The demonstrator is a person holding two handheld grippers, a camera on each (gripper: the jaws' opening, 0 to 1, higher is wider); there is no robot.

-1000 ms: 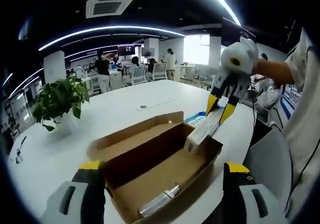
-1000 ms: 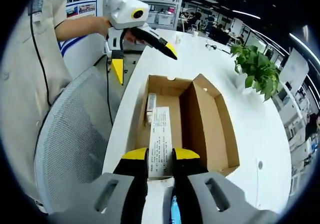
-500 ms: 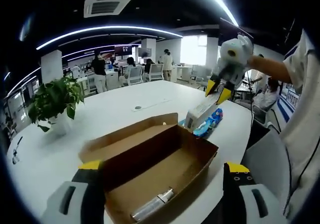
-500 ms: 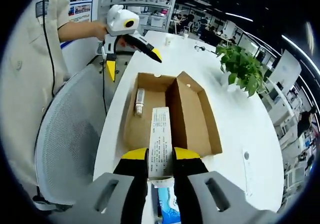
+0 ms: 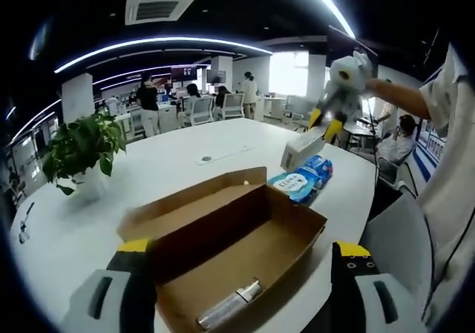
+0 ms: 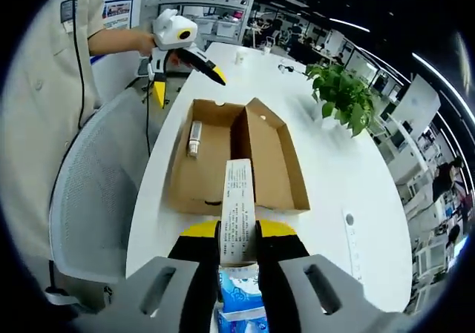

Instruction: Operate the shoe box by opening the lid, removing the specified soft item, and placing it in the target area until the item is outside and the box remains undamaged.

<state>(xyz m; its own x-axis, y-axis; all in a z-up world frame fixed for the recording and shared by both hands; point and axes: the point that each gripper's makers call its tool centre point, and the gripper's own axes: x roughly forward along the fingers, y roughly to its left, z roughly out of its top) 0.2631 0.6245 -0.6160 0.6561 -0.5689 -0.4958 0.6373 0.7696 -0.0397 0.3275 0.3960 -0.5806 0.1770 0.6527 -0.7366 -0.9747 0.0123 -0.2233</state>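
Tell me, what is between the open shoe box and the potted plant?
Nothing: in the left gripper view only bare white table lies between the shoe box and the potted plant. The right gripper view shows the same gap.

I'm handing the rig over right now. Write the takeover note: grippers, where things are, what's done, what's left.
Right gripper: shut on a long white carton, held in the air beyond the box's end, above a blue pack lying on the table.
Left gripper: open, holding nothing, at the box's other end.
Box: open, lid folded back, looks undamaged; a silvery tube lies inside.
Done: lid open, carton out.
Left: set the carton down in the target area, which I cannot make out.
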